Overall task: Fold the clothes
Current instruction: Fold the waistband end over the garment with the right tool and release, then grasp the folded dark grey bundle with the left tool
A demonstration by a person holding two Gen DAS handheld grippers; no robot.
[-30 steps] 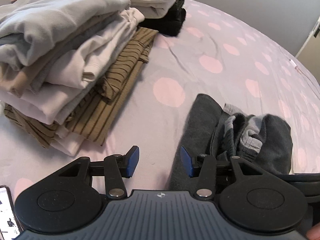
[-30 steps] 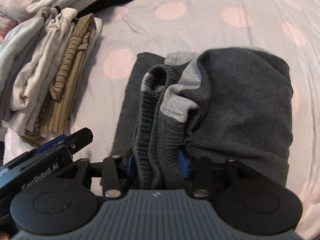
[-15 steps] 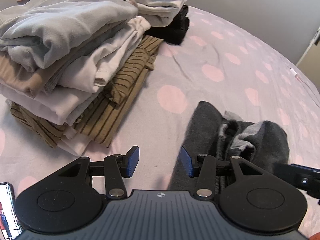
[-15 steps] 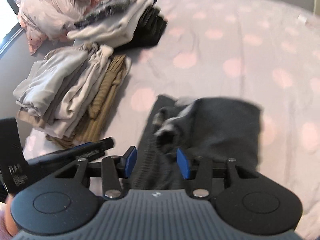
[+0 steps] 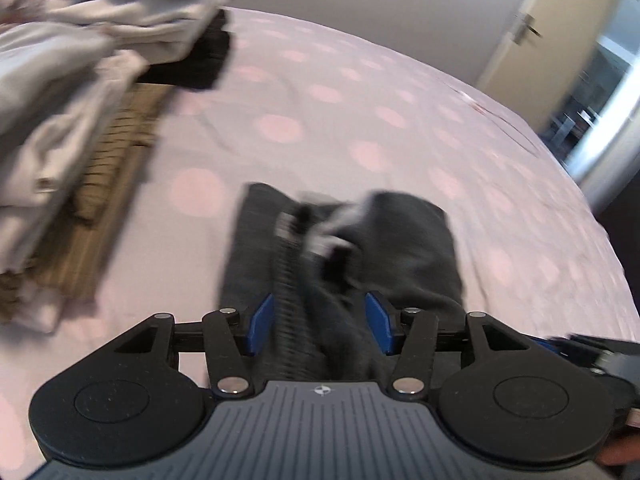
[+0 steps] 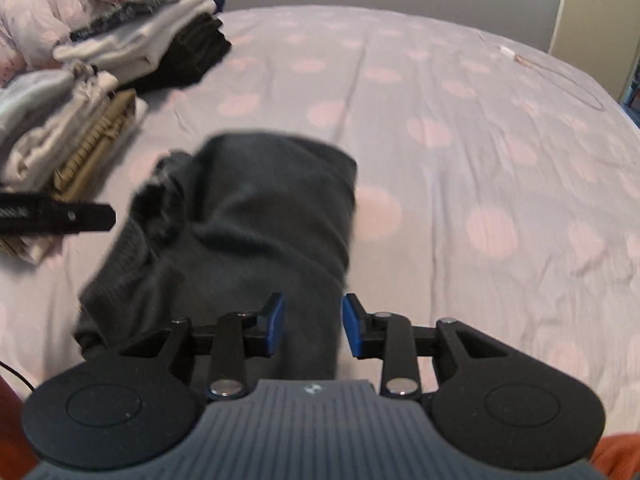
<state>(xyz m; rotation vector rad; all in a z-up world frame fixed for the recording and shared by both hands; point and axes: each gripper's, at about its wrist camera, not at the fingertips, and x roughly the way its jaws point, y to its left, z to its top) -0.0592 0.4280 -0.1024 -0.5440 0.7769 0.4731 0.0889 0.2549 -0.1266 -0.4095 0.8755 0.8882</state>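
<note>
The bed [image 6: 460,92] is big and has a pale purple sheet with pink dots. At its far left side sit stacks of folded clothes [image 6: 92,92], light ones on top and a brown striped one low down.

In the middle of the bed lies the dark grey garment [image 6: 256,216]. It is folded into a thick bundle. Its long side runs away from both tools, from near to far. The zip and ribbed edge [image 5: 286,276] are on its left side.

The left tool [image 5: 320,322] is at the near left end of the garment. The ribbed edge sits between its blue pads [image 5: 260,322]. Its jaws are opening, and there is space around the cloth, so it does not look like it is pinching.

The right tool [image 6: 312,330] is at the near right end. A fold of grey cloth sits between its pads and its jaws are closing on it. I cannot tell if the pads press the cloth yet.

Both tools are at the near end, so I think the next move is to lift or slide the bundle toward the stacks on the left. The left tool is closer to them.
</note>
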